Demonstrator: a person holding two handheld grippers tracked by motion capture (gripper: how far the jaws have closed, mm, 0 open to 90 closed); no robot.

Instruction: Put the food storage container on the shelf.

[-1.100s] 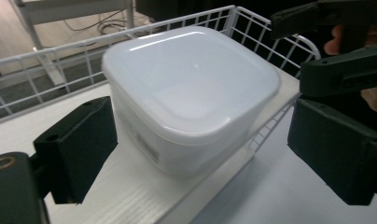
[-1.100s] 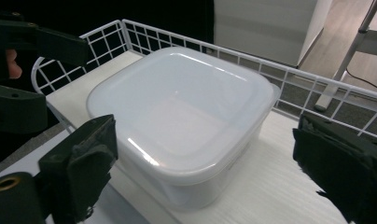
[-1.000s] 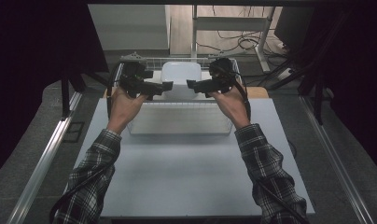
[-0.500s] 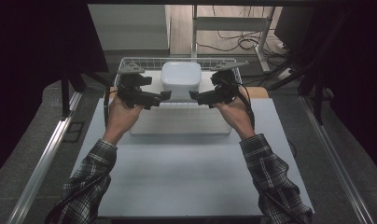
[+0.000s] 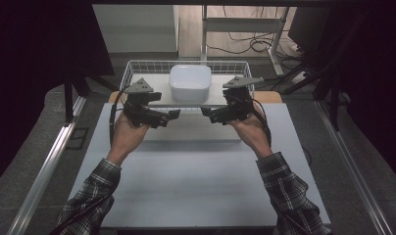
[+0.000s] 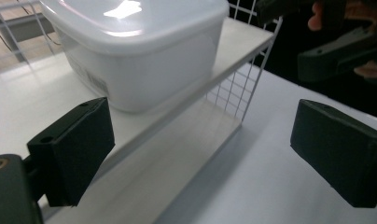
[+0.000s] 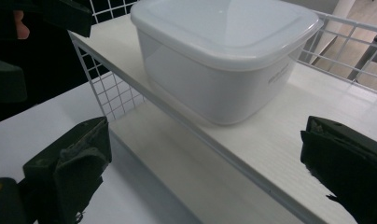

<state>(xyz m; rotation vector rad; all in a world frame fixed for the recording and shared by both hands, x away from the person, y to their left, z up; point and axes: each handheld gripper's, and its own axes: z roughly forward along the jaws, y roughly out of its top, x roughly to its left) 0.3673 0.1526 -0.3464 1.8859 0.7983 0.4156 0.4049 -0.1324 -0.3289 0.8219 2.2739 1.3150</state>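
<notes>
High view shows the lidded white plastic container point(image 5: 189, 82) on the wire basket's shelf point(image 5: 157, 99), between the left gripper point(image 5: 172, 115) and right gripper point(image 5: 206, 112), jaws spread and empty. Probably light, rigid, slick-walled; squeeze opposite sides beneath the lid rim.

White lidded container point(image 5: 189, 82), glossy, small dark label print on side. Wire basket point(image 5: 137, 66) white, square grid mesh. Shelf board point(image 5: 220, 98) under container cream-white. Desk point(image 5: 196, 186) pale grey-white. Left gripper point(image 5: 170, 115) and right gripper point(image 5: 207, 113) black, grey three-cornered plates on top. Sleeves point(image 5: 95, 188) plaid, dark grey with light checks. Floor point(image 5: 34, 147) grey.
</notes>
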